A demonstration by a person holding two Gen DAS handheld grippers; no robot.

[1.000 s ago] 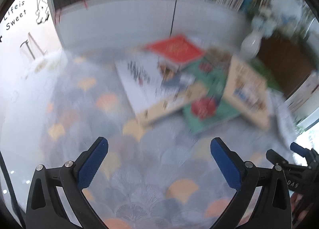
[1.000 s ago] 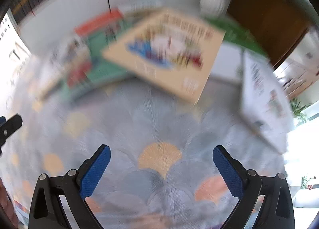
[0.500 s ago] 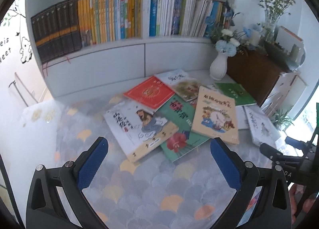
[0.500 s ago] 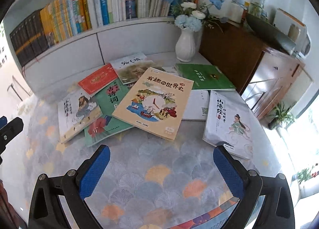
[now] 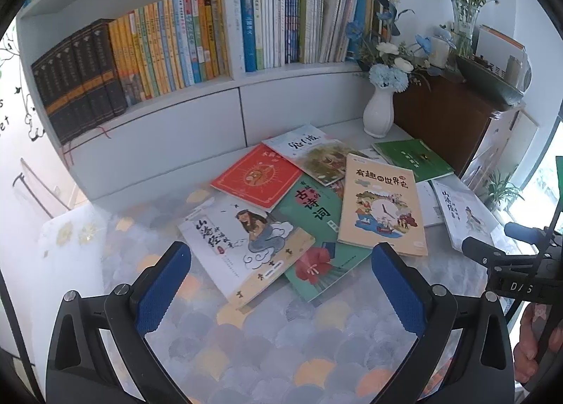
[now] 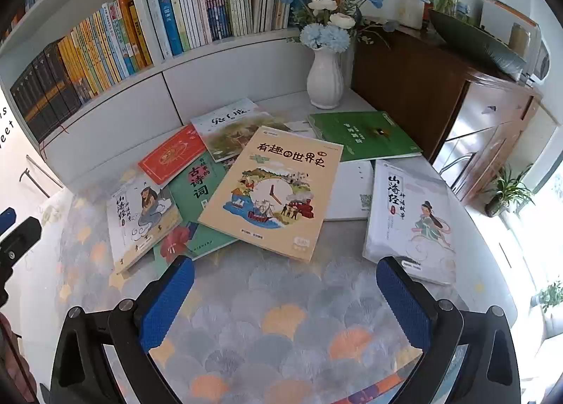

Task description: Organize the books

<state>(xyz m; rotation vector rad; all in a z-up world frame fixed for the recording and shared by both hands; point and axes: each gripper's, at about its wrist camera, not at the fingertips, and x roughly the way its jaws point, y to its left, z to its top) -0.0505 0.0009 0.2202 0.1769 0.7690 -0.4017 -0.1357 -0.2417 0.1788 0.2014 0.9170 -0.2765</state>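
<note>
Books (image 6: 271, 189) scattered, overlapping on bench (image 6: 281, 319), ahead of both tools, none touched. White book (image 6: 352, 193) mostly hidden under tan one. Left view cuts right-edge book; right view shows it whole. Left tool (image 5: 281, 284) jaws apart, empty. Right tool (image 6: 285, 302) jaws apart, empty. Shelf (image 5: 211, 83) behind.

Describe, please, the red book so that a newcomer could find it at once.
Start at the white bookcase behind the table, then drop to the scattered books below it. The red book lies at the pile's near-shelf left edge, the only red cover, with a sun-like emblem, overlapping the dark green book.
</note>
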